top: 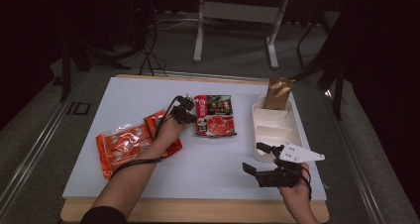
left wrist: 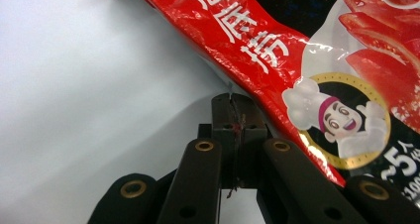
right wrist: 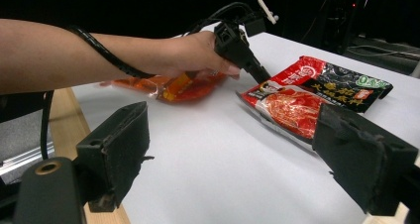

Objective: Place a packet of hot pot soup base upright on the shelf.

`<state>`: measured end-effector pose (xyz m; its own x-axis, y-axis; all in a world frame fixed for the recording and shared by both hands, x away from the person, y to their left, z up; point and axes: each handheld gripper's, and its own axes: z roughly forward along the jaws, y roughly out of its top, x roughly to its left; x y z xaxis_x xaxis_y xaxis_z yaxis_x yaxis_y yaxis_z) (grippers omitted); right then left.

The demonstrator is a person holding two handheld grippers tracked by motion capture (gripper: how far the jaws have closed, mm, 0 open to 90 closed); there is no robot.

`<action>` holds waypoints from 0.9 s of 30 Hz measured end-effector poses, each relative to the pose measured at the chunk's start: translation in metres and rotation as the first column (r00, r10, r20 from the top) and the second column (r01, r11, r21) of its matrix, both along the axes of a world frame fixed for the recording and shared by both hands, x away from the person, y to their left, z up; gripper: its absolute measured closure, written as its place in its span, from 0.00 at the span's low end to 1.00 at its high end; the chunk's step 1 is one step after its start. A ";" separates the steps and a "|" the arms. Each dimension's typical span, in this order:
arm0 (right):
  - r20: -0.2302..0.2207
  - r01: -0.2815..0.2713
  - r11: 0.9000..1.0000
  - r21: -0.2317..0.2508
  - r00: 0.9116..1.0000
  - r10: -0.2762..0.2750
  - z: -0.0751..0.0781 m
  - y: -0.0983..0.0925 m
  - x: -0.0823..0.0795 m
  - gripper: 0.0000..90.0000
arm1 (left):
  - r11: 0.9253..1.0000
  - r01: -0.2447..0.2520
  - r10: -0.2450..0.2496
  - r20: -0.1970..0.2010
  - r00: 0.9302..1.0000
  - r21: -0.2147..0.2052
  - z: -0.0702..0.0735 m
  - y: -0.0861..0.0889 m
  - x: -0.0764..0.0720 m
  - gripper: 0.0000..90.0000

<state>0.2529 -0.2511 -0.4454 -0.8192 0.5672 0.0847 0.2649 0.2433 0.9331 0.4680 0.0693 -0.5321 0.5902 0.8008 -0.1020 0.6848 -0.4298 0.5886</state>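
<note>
Red-and-black, the soup-base packet (top: 214,115) lies flat mid-counter (top: 218,169) in the high view, the left gripper (top: 190,114) at its left edge; the right gripper (top: 258,159) hovers near the front edge, fingers wide and empty. The left gripper view shows its fingers (left wrist: 233,116) pinched together on the packet's rim. The right gripper view shows an orange packet (right wrist: 163,85) beyond.
</note>
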 end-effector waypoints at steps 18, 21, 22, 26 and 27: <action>0.007 -0.001 1.000 -0.018 1.000 0.001 -0.001 0.002 0.000 0.16 | 0.991 -0.052 0.057 0.034 0.998 -0.127 0.018 0.003 0.012 0.75; 0.003 -0.001 1.000 -0.015 1.000 0.001 -0.002 0.001 0.000 0.16 | 0.991 -0.074 0.080 0.044 0.996 -0.111 0.015 0.002 0.021 0.68; 0.003 -0.001 1.000 -0.016 1.000 0.001 -0.002 0.002 0.000 0.16 | 0.990 -0.085 0.090 0.041 0.995 -0.113 0.014 0.002 0.024 0.66; 0.003 -0.003 1.000 -0.021 1.000 0.003 -0.003 0.002 0.000 0.16 | 0.983 -0.120 0.126 0.038 0.991 -0.138 0.012 0.003 0.038 0.62; 0.003 -0.003 1.000 -0.021 1.000 0.003 -0.003 0.002 0.000 0.16 | 0.979 -0.129 0.136 0.035 0.990 -0.156 0.012 0.005 0.041 0.62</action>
<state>0.2530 -0.2488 -0.4483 -0.8212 0.5664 0.0699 0.2610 0.2639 0.9286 0.5088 0.0739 -0.5201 0.4865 0.8494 -0.2048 0.7010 -0.2395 0.6717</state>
